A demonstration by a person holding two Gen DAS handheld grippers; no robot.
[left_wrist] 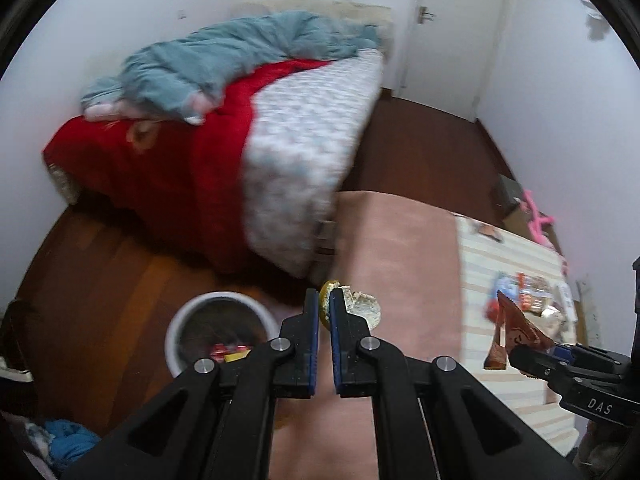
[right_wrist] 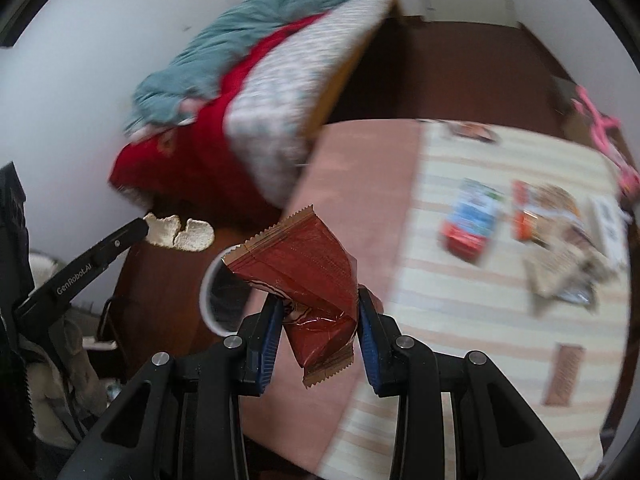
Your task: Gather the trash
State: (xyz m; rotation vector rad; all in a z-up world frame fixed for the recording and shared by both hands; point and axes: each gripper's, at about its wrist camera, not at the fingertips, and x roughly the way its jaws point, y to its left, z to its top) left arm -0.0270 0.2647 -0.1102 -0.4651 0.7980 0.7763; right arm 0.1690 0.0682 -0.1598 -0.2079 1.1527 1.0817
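Observation:
My left gripper [left_wrist: 325, 300] is shut on a piece of fruit peel [left_wrist: 362, 304], pale and pithy with a yellow rind edge, held above the floor just right of the white trash bin [left_wrist: 176, 320]. The peel also shows in the right wrist view [right_wrist: 180, 232]. My right gripper [right_wrist: 318, 300] is shut on a crumpled red-brown snack wrapper [right_wrist: 308, 276], held over the edge of the pink-covered table [right_wrist: 352, 168], with the bin [right_wrist: 206, 296] behind it. The wrapper shows at the right in the left wrist view [left_wrist: 516, 332]. The bin holds some red and yellow wrappers [left_wrist: 228, 352].
More packets and wrappers [right_wrist: 472, 220] lie on the striped cloth [right_wrist: 460, 312] at the table's right. A bed with red and grey-white covers [left_wrist: 224, 152] stands behind the bin. Dark wooden floor [left_wrist: 100, 288] surrounds the bin. Clothes [left_wrist: 64, 444] lie at the lower left.

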